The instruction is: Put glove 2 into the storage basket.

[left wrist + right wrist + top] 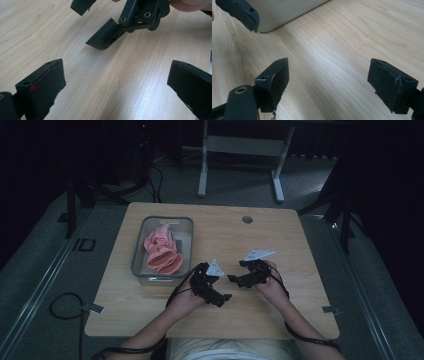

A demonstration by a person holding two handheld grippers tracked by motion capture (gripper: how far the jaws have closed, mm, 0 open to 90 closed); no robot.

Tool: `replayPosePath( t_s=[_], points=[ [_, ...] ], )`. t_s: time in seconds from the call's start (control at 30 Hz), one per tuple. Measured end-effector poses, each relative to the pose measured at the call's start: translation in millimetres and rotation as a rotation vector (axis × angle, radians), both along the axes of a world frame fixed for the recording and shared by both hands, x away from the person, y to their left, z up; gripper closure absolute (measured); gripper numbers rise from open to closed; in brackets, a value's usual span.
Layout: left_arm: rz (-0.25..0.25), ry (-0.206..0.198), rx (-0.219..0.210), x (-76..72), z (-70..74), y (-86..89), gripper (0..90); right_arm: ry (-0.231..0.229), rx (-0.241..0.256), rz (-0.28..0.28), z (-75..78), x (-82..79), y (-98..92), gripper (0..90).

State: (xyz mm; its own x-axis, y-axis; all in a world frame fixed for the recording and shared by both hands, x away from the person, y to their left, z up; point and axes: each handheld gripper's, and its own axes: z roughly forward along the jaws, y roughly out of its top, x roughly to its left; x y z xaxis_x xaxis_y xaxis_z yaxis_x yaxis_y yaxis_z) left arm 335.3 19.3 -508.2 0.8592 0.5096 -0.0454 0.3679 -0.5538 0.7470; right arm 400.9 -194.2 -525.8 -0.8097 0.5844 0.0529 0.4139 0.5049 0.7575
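Pink cloth (162,251) in grey bin (140,251), just left of empty, spread left gripper (218,285).

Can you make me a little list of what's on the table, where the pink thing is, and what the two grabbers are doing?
table: light wooden table
bin: clear bin, left part of the table
pink thing: pink glove-like item lying inside the bin
left gripper: open, holding nothing, over bare wood right of the bin
right gripper: open, holding nothing, beside the left one
touching the bin: neither gripper
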Motion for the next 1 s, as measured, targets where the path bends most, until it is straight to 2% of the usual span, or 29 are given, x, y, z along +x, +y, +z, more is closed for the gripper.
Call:
replayPosePath(
  t_s=[0.33,0.4,0.6,0.73,0.8,1.0],
  points=[
    [-0.031,0.026,0.008,-8.2,-26.4,-6.4,1.0,0.0,-0.009,-0.022,-17.5,-8.3,-12.0,15.3],
    [-0.037,0.031,0.014,-9.2,-31.6,-7.4,1.1,-0.012,-0.012,-0.024,-19.1,-9.8,-13.7,15.3],
    [-0.055,0.029,0.044,-13.4,-44.1,-10.4,1.0,-0.011,-0.003,-0.035,-25.9,-11.7,-19.1,15.1],
    [-0.052,0.031,0.034,-14.8,-49.1,-10.4,1.0,-0.024,0.006,-0.042,-28.4,-11.1,-22.7,15.0],
    [-0.055,0.016,0.061,-16.3,-52.6,-12.0,1.0,-0.025,0.006,-0.048,-32.1,-10.2,-24.8,14.8],
    [-0.054,0.01,0.057,-16.8,-52.6,-11.9,1.0,-0.023,0.008,-0.055,-34.4,-8.7,-27.7,14.4]
  ],
)
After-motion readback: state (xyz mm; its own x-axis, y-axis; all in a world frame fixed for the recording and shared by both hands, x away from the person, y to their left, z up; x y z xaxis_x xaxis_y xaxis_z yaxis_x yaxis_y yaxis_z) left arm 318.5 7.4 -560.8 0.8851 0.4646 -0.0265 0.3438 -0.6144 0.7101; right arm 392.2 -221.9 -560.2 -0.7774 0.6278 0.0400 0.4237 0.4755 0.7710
